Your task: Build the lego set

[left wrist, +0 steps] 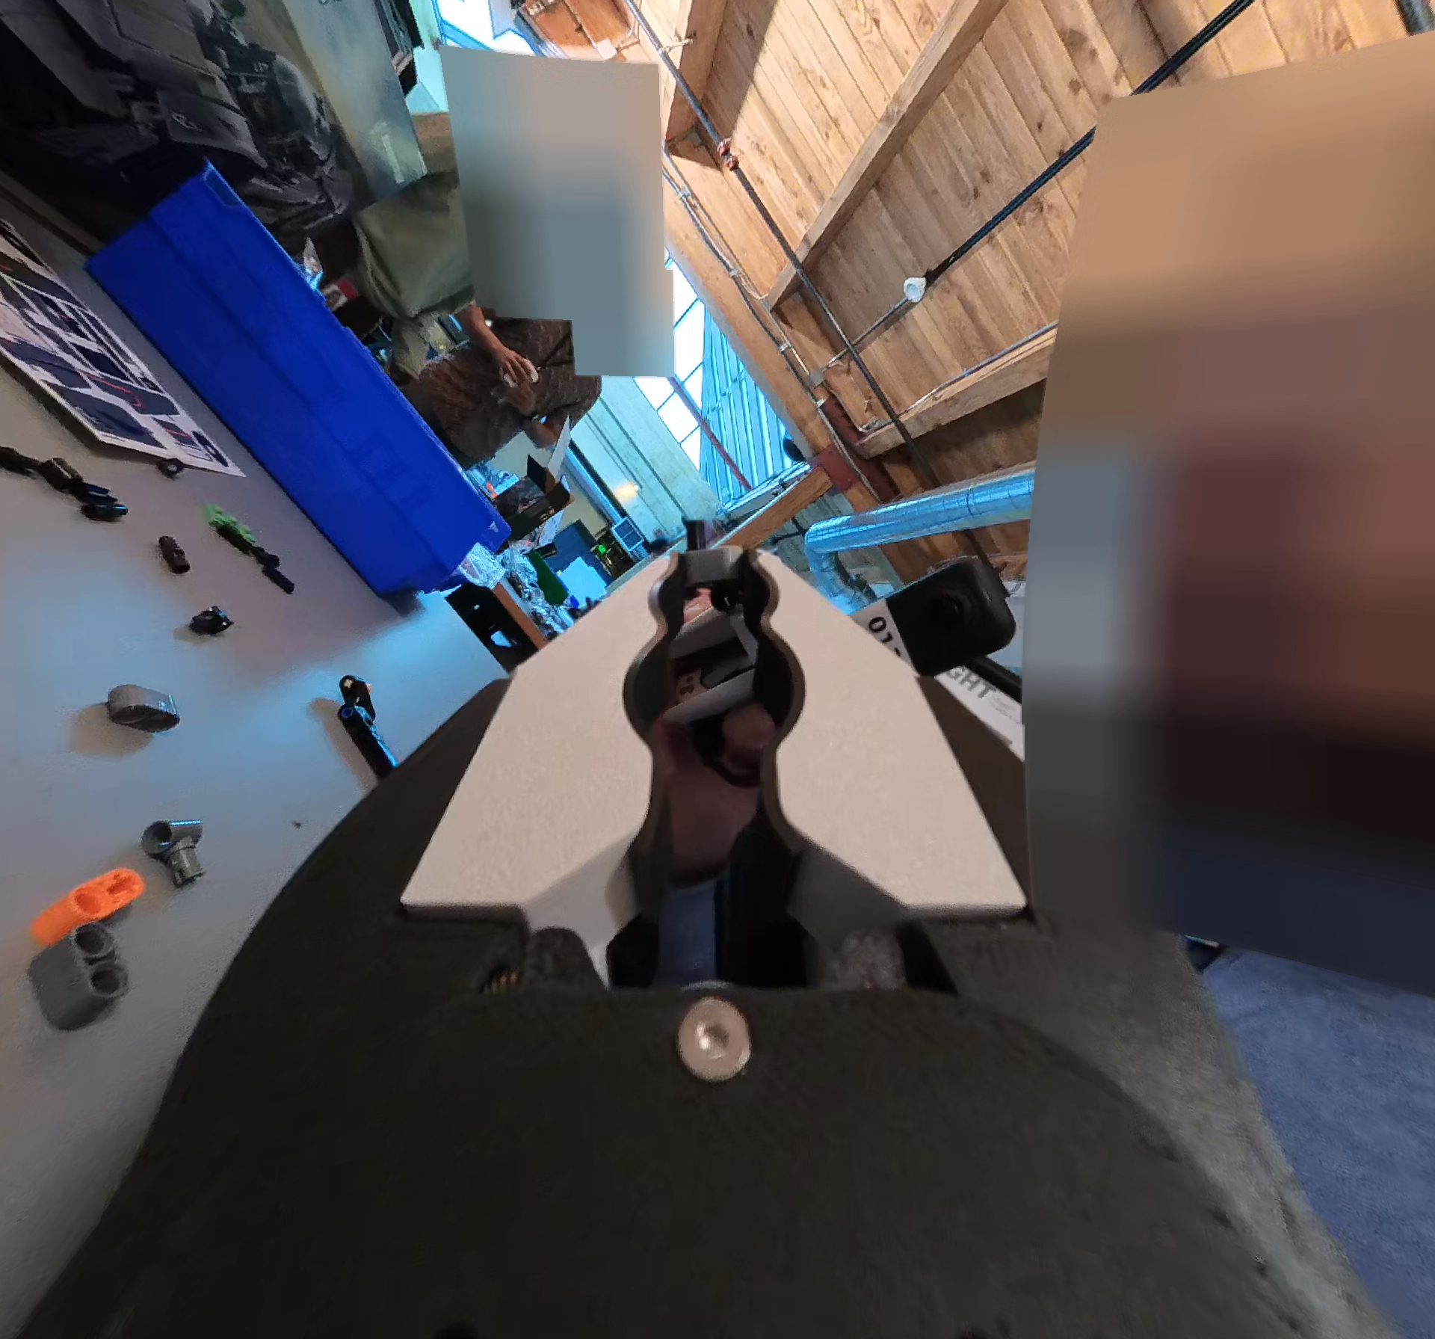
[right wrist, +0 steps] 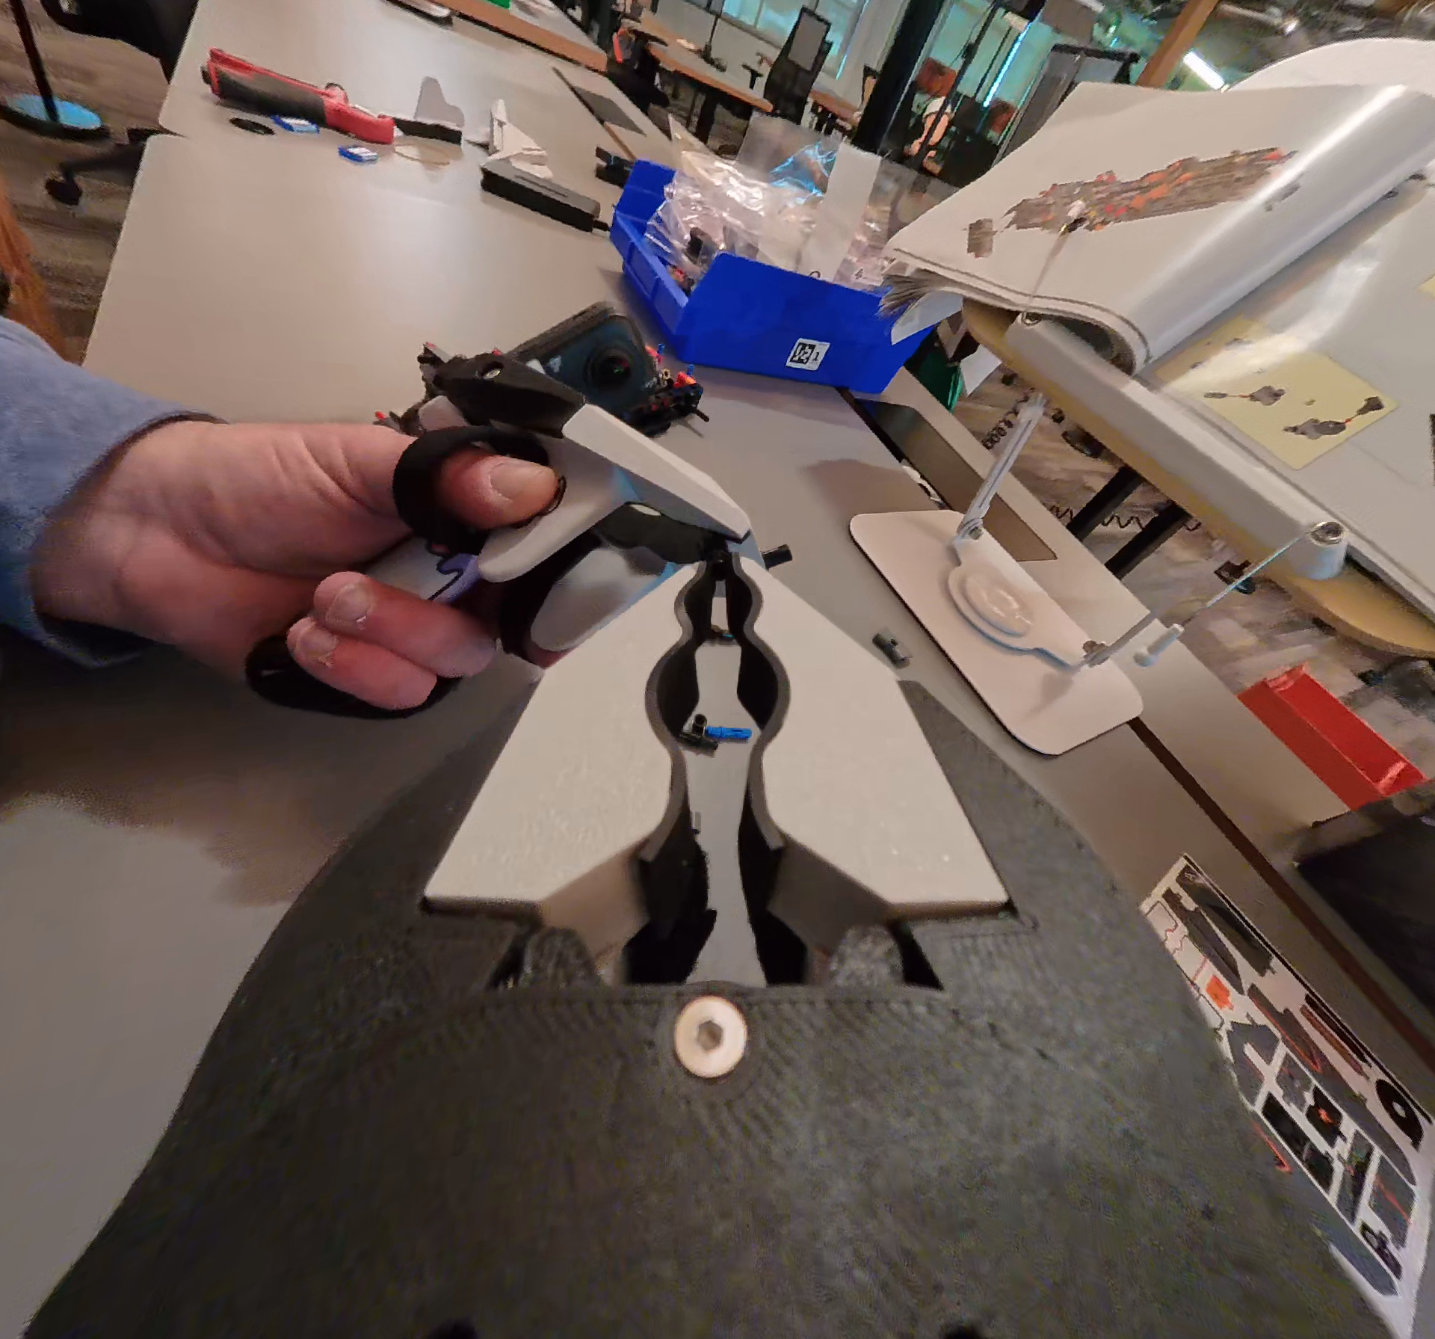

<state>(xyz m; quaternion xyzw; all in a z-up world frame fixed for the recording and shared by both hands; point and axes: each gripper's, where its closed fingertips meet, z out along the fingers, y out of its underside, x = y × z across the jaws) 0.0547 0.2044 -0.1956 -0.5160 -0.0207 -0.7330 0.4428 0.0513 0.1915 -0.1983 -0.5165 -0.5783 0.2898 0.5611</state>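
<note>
My left gripper (left wrist: 710,564) is shut on a small light grey lego piece (left wrist: 713,565) with a black pin (left wrist: 693,534) sticking out past the tips. In the right wrist view it comes in from the left (right wrist: 741,534), held by a hand (right wrist: 256,525). My right gripper (right wrist: 726,568) is shut on a thin black lego piece (right wrist: 716,591), tip to tip with the left gripper, above the table. A black pin end (right wrist: 776,554) shows just right of the tips. A blue and black pin (right wrist: 718,733) lies on the table below, seen through the finger gap.
Loose pieces lie on the grey table (left wrist: 78,680): an orange beam (left wrist: 89,902), dark grey connector (left wrist: 81,971), grey connectors (left wrist: 175,847). A blue bin (right wrist: 776,315) of bagged parts, a booklet (right wrist: 1165,214) on a white stand (right wrist: 1002,626), a sticker sheet (right wrist: 1304,1069) and a small black assembly (right wrist: 668,401) are nearby. My two grippers' fingertips are within a few centimetres of each other.
</note>
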